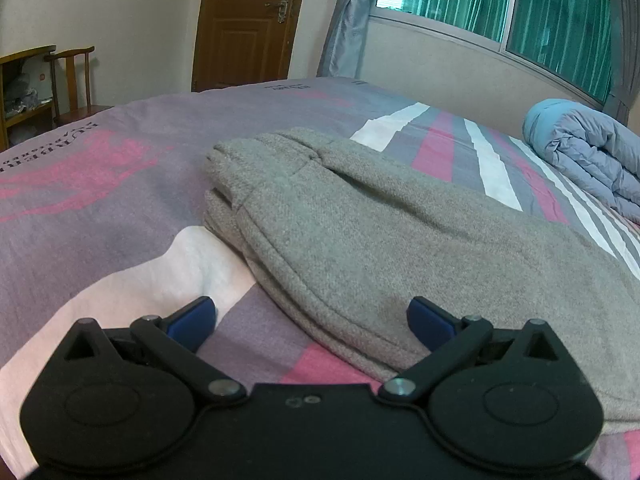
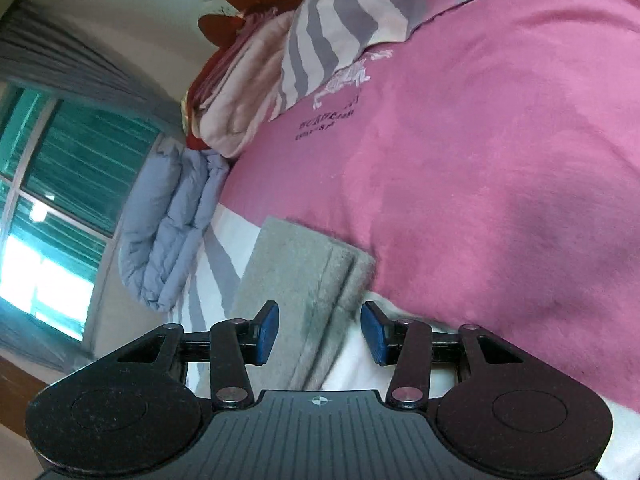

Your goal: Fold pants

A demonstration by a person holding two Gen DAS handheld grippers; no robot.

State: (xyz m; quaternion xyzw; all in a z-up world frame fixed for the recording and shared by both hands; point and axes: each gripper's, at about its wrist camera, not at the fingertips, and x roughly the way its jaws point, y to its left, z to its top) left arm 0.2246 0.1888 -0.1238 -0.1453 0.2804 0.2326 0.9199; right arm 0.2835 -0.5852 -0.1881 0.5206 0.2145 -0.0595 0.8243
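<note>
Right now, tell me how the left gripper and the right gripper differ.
The left gripper is spread wider than the right gripper. The left sits over the gray pants' side edge; the right straddles a narrow end. The left's view is level, the right's rolled sideways. Both are open, holding nothing.

— What sort of place was it?
— A home bedroom. A wide bed in a pink, grey and white striped cover filled the view, with a folded pale-blue quilt at its far right edge.
— Anything else?
— A brown panelled wooden door, a wooden chair, and grey curtains beside a green-shaded window.
</note>
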